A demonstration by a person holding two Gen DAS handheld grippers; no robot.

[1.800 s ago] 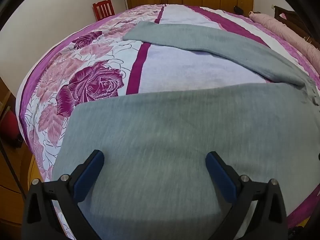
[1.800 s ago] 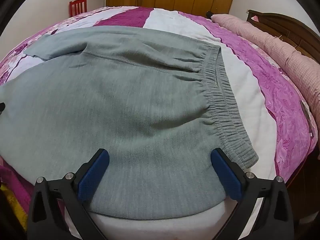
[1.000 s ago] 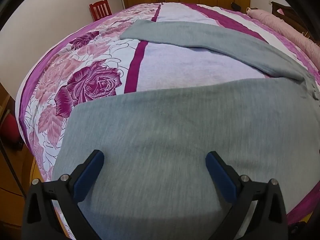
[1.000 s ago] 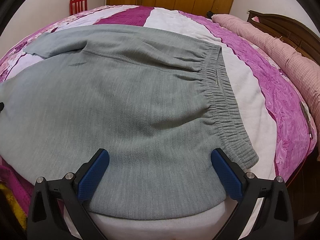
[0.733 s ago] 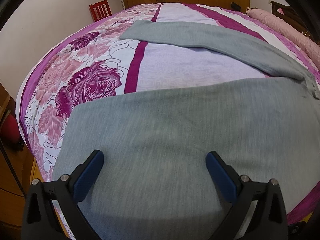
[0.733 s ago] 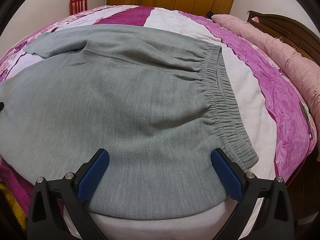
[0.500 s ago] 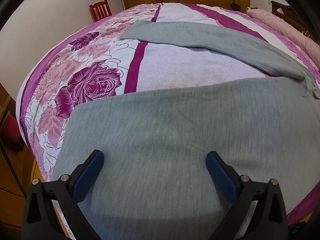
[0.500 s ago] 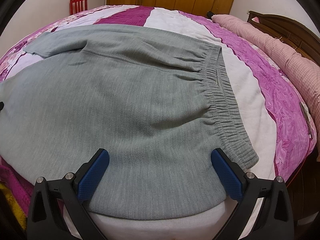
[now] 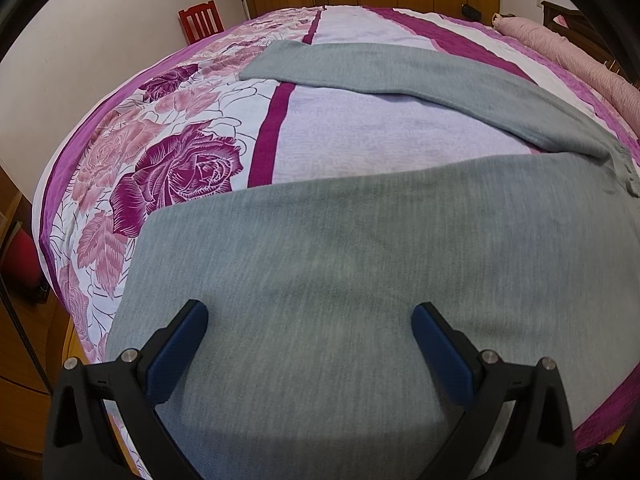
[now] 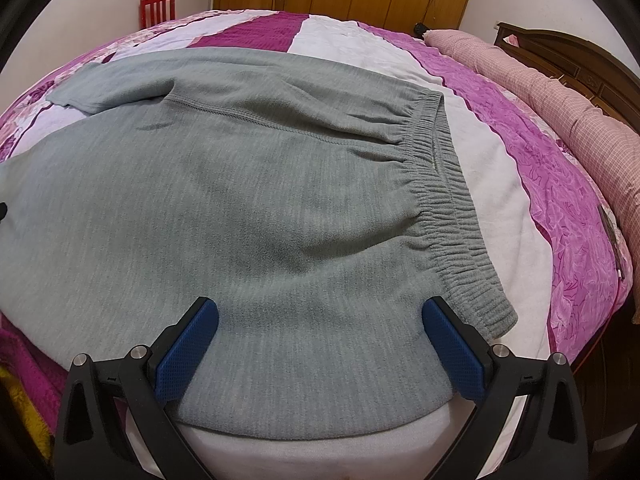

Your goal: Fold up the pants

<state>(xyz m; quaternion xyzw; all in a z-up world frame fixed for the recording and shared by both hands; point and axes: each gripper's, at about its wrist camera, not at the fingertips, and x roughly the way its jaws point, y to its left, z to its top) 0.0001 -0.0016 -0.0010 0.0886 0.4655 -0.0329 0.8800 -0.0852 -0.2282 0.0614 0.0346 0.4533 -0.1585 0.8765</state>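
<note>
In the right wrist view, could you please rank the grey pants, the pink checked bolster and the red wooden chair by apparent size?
1. Grey fleece pants, largest by far.
2. Pink checked bolster.
3. Red wooden chair, smallest, though it stands farthest from the camera, so its true size is unsure.

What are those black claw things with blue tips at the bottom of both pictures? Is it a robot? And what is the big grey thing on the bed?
No robot here. A person holds one grabbing tool in each hand, and each tool has a camera looking out along its two fingers. That is why you see the tongs at the bottom of each picture.

One picture comes from the left tongs, the other from the right tongs. Both are wide open and hold nothing; the blue pads sit apart over the cloth.

The grey thing is a pair of pants spread flat on a bed with a pink and purple flowered cover. The right camera shows the stretchy waistband. The left camera shows the near leg below and the far leg beyond it.
</note>
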